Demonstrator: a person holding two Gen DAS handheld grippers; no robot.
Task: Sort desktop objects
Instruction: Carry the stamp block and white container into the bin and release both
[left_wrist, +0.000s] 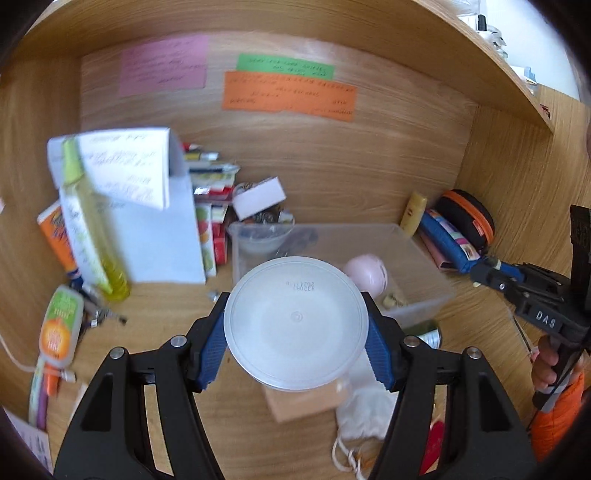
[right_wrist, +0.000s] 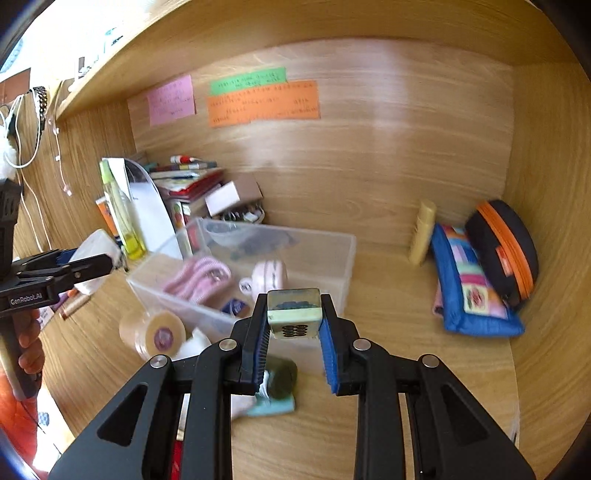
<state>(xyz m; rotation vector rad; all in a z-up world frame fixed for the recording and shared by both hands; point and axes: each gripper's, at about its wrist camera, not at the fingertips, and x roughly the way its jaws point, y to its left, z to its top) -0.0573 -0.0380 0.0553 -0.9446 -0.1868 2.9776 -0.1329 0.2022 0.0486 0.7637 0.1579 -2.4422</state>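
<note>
Left gripper (left_wrist: 295, 325) clamps a round translucent lid (left_wrist: 295, 323) flat between its blue pads, up above the clear plastic bin (left_wrist: 417, 254). Right gripper (right_wrist: 293, 326) pinches a small green mahjong tile (right_wrist: 294, 312), above the bin's near edge.

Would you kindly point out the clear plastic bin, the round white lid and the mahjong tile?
clear plastic bin (right_wrist: 334, 258): right wrist view, right wall.
round white lid (left_wrist: 295, 323): left wrist view, centre.
mahjong tile (right_wrist: 293, 319): right wrist view, front edge.

Left tool (left_wrist: 295, 328) clamps at mid width; right tool (right_wrist: 293, 325) pinches narrowly, both angled downward.
</note>
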